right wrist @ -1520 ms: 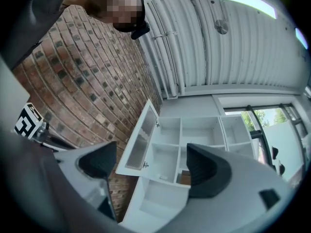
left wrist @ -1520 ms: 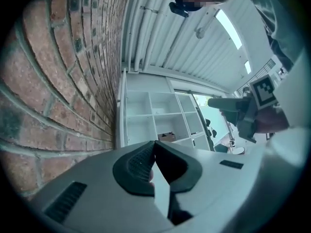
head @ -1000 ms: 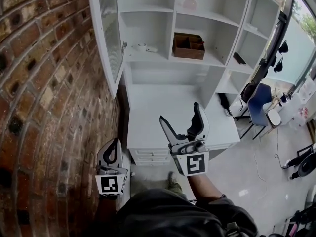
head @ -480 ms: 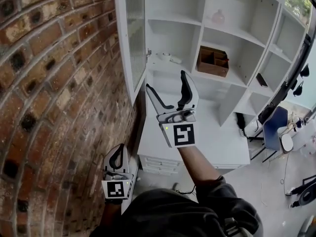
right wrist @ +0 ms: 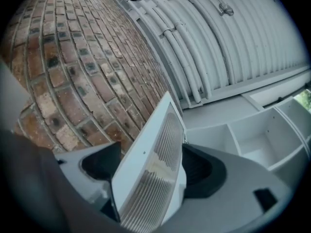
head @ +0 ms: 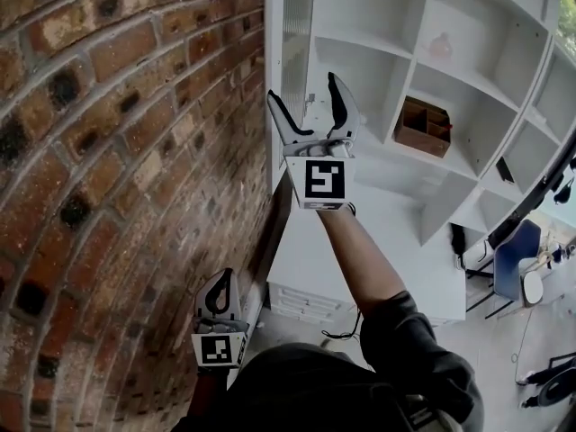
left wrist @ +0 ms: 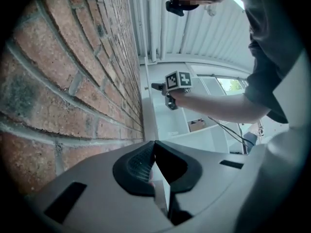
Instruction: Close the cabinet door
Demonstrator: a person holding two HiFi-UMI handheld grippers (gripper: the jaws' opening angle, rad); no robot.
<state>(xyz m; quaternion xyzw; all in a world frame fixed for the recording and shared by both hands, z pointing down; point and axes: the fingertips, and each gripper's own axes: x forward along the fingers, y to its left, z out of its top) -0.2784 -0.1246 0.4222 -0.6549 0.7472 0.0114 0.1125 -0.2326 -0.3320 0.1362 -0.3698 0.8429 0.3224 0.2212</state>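
Reaching up with the right gripper to straddle the free edge of the white-framed, ribbed-glass cabinet door: jaws wide, just been closing, pads not yet pressing. Swung out alongside the red brick wall, off the white shelf unit's left edge. Left gripper hung low, jaws together, empty, clear of the swing.

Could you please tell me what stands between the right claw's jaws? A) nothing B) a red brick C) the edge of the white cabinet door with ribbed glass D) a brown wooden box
C: in the right gripper view the white ribbed-glass cabinet door stands between the right claw's jaws, which have just been closing.
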